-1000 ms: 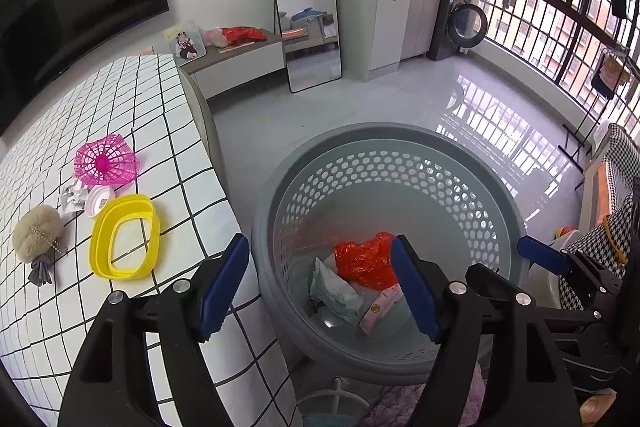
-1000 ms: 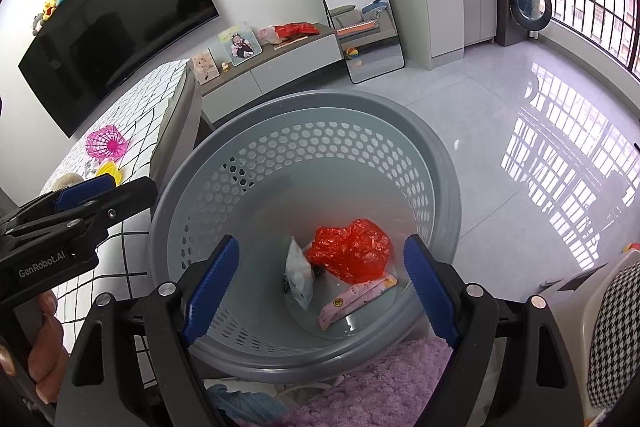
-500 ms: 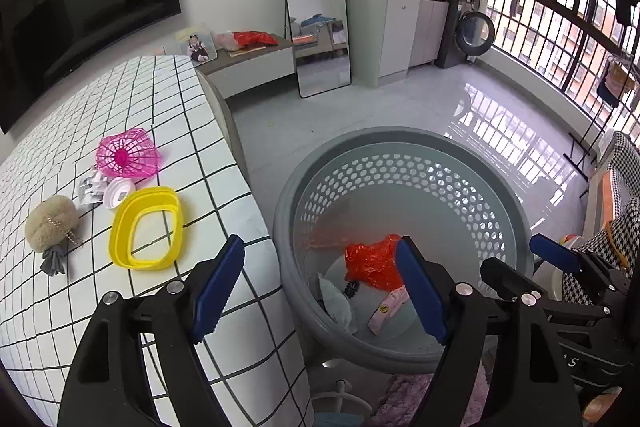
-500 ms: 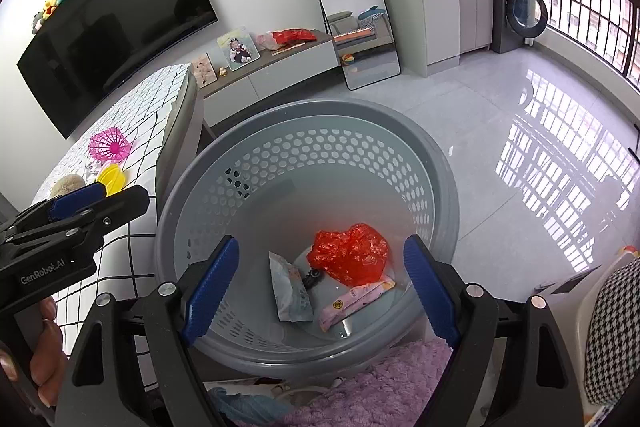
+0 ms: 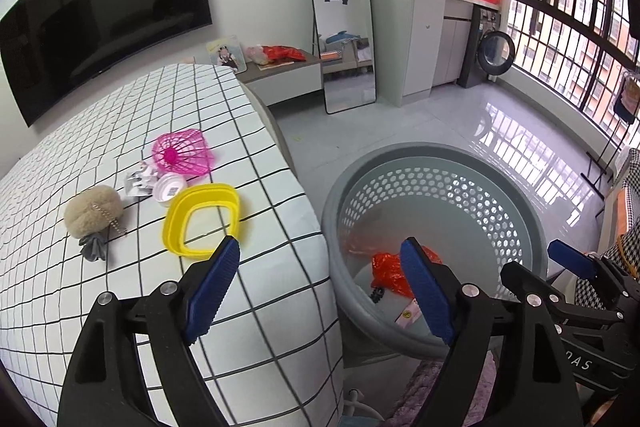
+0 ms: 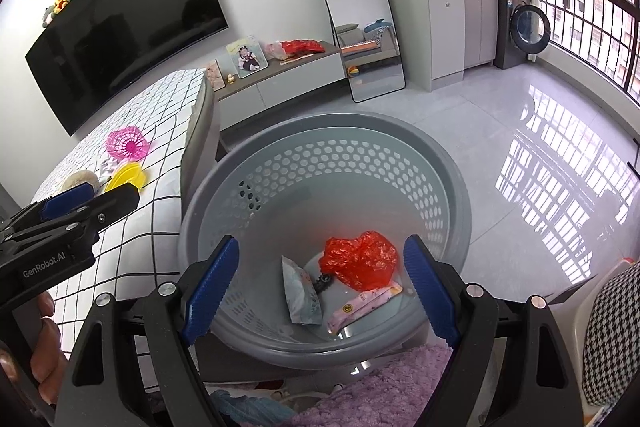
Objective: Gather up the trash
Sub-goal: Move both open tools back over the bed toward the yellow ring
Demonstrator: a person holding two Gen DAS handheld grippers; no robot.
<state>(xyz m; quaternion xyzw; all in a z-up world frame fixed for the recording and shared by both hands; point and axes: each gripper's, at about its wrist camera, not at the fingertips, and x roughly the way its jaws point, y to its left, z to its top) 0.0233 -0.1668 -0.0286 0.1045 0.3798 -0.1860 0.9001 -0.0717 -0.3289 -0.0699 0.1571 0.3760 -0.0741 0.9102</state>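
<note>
A grey perforated basket (image 6: 320,163) (image 5: 480,163) stands on the floor beside the bed. In it lie a red plastic bag (image 6: 360,259) (image 5: 390,269), a pale snack packet (image 6: 302,291) and a pink wrapper (image 6: 362,307). My left gripper (image 5: 320,291) is open and empty, over the bed's edge and the basket rim. My right gripper (image 6: 320,289) is open and empty above the basket. On the checked bed (image 5: 80,299) lie a yellow ring lid (image 5: 202,217), a pink mesh cover (image 5: 182,153), a white cap (image 5: 170,187), a silver wrapper (image 5: 136,183) and a beige plush ball (image 5: 94,211).
A low cabinet (image 5: 288,79) and a standing mirror (image 5: 340,11) are at the far wall, with a TV (image 5: 100,27) above the bed. A purple fluffy rug (image 6: 384,387) lies below the basket. A houndstooth chair (image 6: 612,339) is at the right. The tiled floor stretches to the window.
My left gripper has swung left and back from over the basket toward the bed, so the bed items sit nearer the middle. My right gripper has pulled back a little.
</note>
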